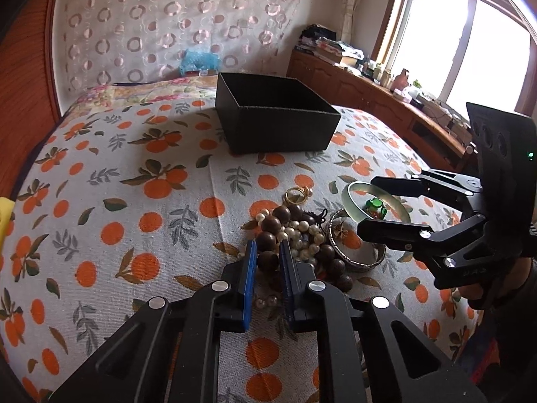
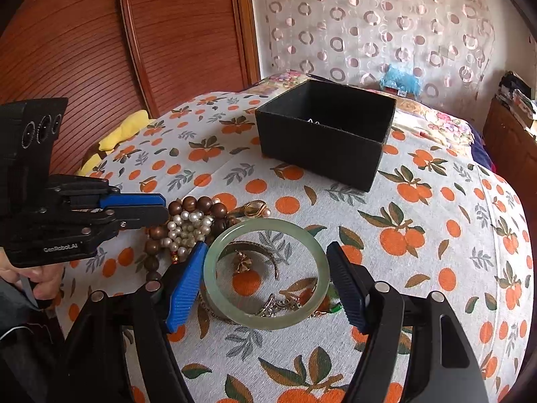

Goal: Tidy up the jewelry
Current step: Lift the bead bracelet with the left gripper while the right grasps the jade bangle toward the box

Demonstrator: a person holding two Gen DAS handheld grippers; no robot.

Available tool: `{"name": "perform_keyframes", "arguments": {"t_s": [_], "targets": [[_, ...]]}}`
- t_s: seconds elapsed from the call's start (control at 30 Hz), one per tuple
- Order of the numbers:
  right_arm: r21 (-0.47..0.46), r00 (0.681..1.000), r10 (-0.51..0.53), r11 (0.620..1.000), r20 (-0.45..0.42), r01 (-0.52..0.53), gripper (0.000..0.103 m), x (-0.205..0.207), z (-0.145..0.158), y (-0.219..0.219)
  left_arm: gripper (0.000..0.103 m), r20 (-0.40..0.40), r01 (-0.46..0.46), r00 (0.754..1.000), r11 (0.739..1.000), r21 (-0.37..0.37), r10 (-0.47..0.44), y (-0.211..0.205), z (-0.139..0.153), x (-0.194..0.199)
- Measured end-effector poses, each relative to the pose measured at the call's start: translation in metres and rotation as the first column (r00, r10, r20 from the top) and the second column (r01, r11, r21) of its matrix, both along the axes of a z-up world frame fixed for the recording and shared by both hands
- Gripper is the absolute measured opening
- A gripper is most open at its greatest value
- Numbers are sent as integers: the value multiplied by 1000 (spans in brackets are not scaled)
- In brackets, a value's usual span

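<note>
A heap of jewelry lies on the orange-print cloth: brown wooden beads (image 1: 280, 225) (image 2: 188, 205), white pearls (image 1: 303, 235) (image 2: 188, 226), a gold ring (image 1: 297, 193) (image 2: 255, 208), a silver bangle (image 1: 355, 252) and a pale green jade bangle (image 1: 372, 213) (image 2: 266, 273). My left gripper (image 1: 268, 250) (image 2: 164, 208) has its jaws nearly closed around a brown bead at the heap's near edge. My right gripper (image 2: 268, 262) (image 1: 369, 201) is open, its blue pads either side of the jade bangle. A black open box (image 1: 278, 117) (image 2: 325, 131) stands behind.
The cloth (image 1: 134, 201) covers a bed. A wooden sliding door (image 2: 100, 50) is to the left, a patterned curtain (image 1: 167, 27) behind, a cluttered wooden sideboard (image 1: 386, 97) under the window at right. A yellow item (image 2: 117, 134) lies at the bed's left edge.
</note>
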State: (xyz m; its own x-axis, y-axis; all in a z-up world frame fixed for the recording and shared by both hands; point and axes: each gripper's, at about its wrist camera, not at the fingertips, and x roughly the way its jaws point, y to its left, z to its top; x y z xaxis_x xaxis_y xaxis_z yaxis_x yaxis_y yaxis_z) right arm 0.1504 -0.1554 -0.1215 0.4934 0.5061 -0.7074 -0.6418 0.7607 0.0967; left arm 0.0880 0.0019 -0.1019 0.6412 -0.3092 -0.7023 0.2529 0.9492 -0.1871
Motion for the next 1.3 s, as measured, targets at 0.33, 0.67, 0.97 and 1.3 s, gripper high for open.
{"name": "perform_keyframes", "arguments": {"t_s": [0.33, 0.67, 0.97, 1.3], "targets": [[7, 1000, -2, 1000, 8, 2, 74, -3, 3, -1, 12, 88, 24, 996, 999, 28, -26, -10, 23, -11], [27, 999, -11, 1000, 35, 10, 74, -2, 21, -5, 12, 211, 33, 977, 999, 17, -36, -15, 69, -19], [34, 999, -18, 999, 50, 16, 74, 8, 31, -6, 12, 262, 3, 965, 999, 42, -14, -10, 92, -6], [27, 995, -69, 997, 78, 67, 74, 46, 46, -5, 12, 290, -27, 957, 997, 75, 4, -4, 109, 19]]}}
